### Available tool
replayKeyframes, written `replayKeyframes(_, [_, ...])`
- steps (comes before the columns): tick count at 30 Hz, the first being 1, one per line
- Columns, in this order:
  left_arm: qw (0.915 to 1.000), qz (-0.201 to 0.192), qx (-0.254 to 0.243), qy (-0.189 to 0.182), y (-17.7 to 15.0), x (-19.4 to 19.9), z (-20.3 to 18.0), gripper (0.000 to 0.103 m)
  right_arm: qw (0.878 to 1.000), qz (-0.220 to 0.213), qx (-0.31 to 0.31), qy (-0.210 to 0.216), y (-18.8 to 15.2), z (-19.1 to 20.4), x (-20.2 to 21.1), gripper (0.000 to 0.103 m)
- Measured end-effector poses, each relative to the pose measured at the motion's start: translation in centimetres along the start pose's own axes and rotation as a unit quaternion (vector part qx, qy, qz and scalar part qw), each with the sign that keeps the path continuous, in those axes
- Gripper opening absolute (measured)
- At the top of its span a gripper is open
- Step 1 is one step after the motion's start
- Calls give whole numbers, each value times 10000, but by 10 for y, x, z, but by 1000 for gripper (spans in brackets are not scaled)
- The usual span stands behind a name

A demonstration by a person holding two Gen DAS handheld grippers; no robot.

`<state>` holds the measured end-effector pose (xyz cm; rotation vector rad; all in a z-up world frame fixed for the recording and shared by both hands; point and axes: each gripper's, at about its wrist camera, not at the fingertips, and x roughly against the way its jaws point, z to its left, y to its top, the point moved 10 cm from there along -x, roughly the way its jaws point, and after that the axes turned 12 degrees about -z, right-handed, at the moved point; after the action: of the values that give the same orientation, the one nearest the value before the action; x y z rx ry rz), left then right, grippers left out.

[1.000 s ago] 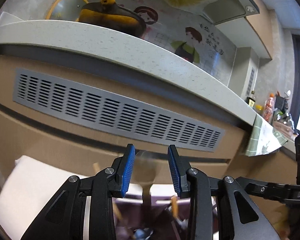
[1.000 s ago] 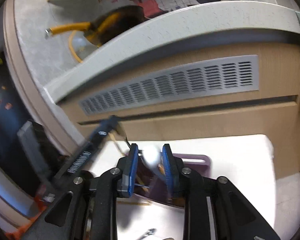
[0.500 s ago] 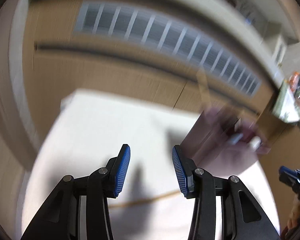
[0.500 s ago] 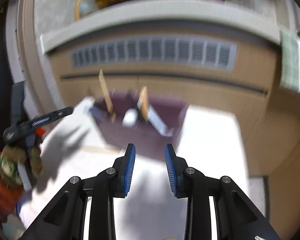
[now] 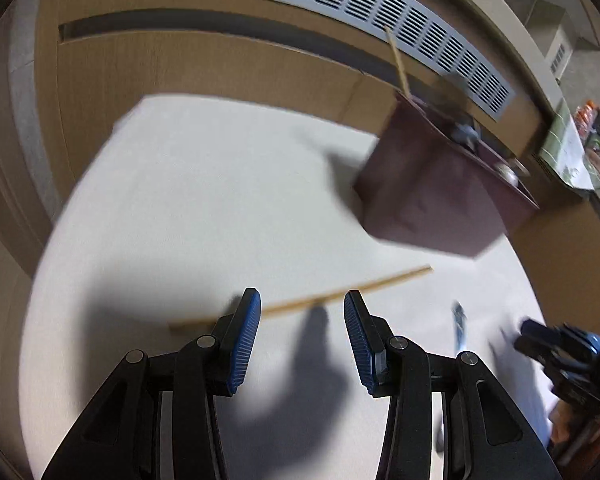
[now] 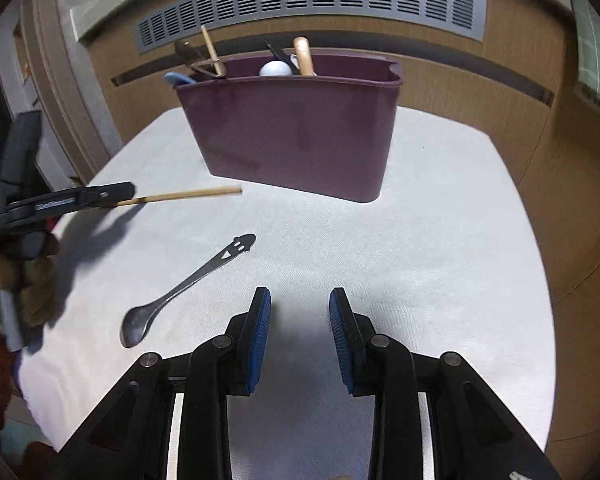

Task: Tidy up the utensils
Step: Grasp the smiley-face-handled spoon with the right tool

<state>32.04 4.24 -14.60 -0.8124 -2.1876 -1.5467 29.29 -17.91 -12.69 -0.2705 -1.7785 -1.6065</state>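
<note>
A purple utensil bin (image 6: 300,128) stands on the white table (image 6: 440,240) and holds several utensils. It also shows in the left wrist view (image 5: 432,196). A wooden chopstick (image 5: 300,300) lies on the table just ahead of my open, empty left gripper (image 5: 300,320). In the right wrist view the chopstick (image 6: 188,195) shows with the left gripper (image 6: 100,196) over its left end. A metal spoon (image 6: 188,284) lies left of my open, empty right gripper (image 6: 300,316).
A wooden cabinet front with a grey vent grille (image 6: 312,0) rises behind the table. The right gripper (image 5: 556,344) shows at the right edge of the left wrist view. The table edges fall off left and right.
Both grippers have pulled back from above the bin and tilted down toward the table. The left gripper now faces the loose chopstick; the right gripper is empty.
</note>
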Motion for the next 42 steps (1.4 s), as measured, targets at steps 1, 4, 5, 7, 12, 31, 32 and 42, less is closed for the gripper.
replayKeyframes(1, [9999, 117, 92, -50, -9, 4, -4, 45, 10000, -1, 49, 12, 0, 2, 0, 29])
replayKeyframes(4, [9998, 165, 93, -20, -29, 20, -13, 45, 9999, 4, 106, 58, 0, 8, -1, 29])
replayKeyframes(5, [9999, 126, 45, 20, -33, 26, -15, 45, 9999, 13, 119, 61, -1, 9, -1, 29])
replayKeyframes(7, [10000, 2, 56, 68, -34, 37, -17, 45, 9999, 65, 105, 85, -4, 11, -2, 29])
replayKeyframes(12, [9957, -608, 12, 700, -17, 68, -4, 45, 9971, 319, -241, 645, -11, 39, -12, 29])
replayKeyframes(31, [9912, -779, -125, 1059, -13, 80, 19, 45, 9854, 494, 1625, 85, -26, 92, -27, 24])
replayKeyframes(32, [9915, -762, -135, 1049, -13, 78, 19, 45, 9845, 524, 1674, -7, -31, 80, -21, 24])
replayKeyframes(42, [9987, -487, -164, 58, 33, 19, 26, 45, 9971, 518, -226, 503, -43, 12, -3, 40])
